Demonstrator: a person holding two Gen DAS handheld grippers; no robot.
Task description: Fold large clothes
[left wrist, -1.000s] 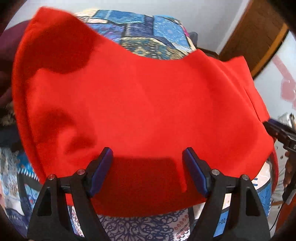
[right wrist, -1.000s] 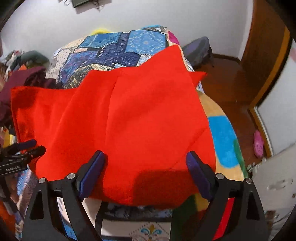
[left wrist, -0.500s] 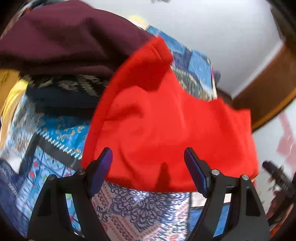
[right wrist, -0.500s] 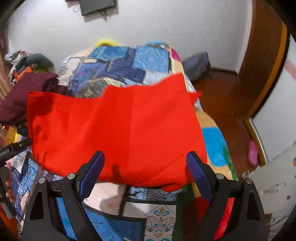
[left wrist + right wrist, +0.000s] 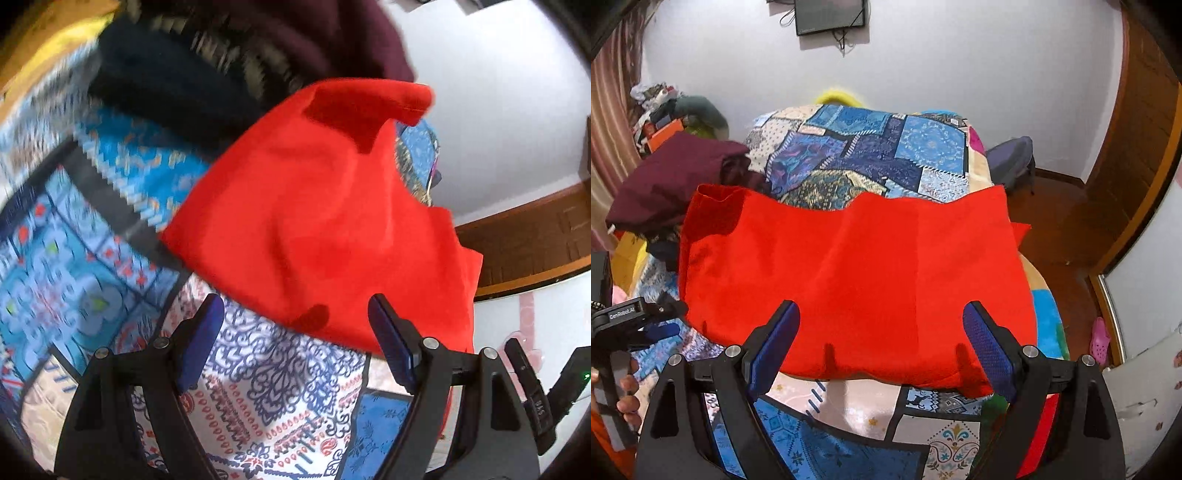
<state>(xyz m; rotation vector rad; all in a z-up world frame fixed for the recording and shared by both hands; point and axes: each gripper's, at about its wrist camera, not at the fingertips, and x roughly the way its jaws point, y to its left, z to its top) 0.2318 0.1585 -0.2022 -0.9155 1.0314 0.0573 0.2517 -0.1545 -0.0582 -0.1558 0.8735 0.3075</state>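
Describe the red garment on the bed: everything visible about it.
The red garment is plain, bright red, soft matte cloth, fleece-like, with no print. It lies folded into a broad, roughly rectangular slab across the patterned quilt, with gentle lengthwise creases and a wavy far edge. Its left far corner curls up beside a maroon garment. Neither gripper grips it; the right gripper hangs open over its near edge.

Light: bright, even indoor light in both views.
Shadows: soft dark patches on the red cloth (image 5: 857, 273).
Blur: left wrist view smeared toward its upper left; right wrist view sharp.
Edges: fisheye bending, black corners.
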